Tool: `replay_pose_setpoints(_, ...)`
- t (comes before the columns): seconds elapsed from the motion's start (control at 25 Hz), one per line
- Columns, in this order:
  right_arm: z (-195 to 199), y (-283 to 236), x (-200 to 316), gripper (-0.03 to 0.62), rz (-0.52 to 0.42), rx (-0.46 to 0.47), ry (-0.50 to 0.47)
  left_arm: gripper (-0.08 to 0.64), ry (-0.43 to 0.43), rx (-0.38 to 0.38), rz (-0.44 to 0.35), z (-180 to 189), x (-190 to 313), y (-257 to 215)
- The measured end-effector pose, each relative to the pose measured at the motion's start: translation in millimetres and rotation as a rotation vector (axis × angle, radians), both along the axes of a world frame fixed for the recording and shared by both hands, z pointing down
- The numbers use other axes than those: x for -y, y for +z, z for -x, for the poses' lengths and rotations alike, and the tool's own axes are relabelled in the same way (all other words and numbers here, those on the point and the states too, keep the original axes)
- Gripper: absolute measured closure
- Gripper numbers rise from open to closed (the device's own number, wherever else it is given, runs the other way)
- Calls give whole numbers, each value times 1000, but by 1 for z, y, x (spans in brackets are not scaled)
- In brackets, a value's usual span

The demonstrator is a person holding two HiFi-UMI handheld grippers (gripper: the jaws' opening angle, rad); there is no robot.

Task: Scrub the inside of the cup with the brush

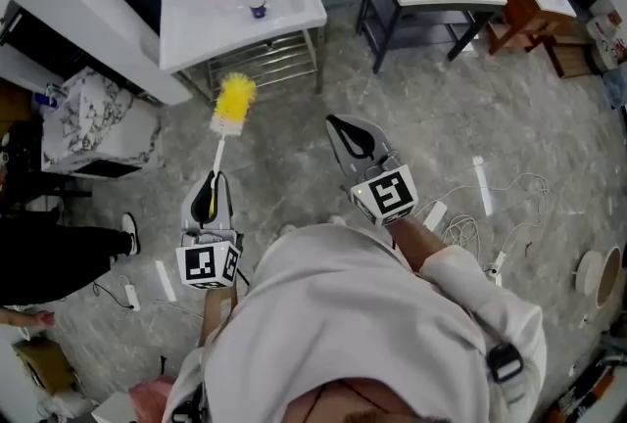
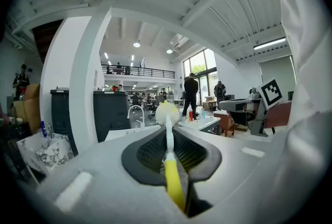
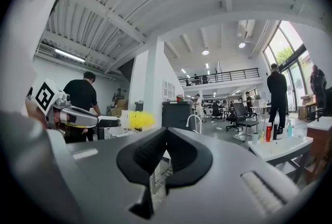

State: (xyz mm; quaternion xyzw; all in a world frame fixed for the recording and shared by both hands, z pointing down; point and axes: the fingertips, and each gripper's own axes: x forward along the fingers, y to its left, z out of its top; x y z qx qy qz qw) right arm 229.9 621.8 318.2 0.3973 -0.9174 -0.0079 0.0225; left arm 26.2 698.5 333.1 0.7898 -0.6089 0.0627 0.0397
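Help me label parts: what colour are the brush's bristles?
Bright yellow; the brush bristles show best in the head view.

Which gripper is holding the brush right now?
The left gripper: its fingers are shut on the handle of the yellow-headed brush. The right gripper is shut with nothing in it.

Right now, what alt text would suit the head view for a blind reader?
Seen from above, a person in white holds a yellow-bristled, white-handled brush in the left hand-held gripper, aimed at a white sink stand holding a small dark cup. The right hand-held gripper is shut and empty.
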Motion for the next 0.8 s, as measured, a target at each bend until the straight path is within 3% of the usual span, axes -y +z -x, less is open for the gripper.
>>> replay_pose_setpoints(0.4,-20,16,11,589,15,-26,-53,514,-42,-7,-1,-21,12,7)
replay_pose_setpoints(0.8,14,23,58,588,30,-45,-58,512,-37,-34,22,14,69,22)
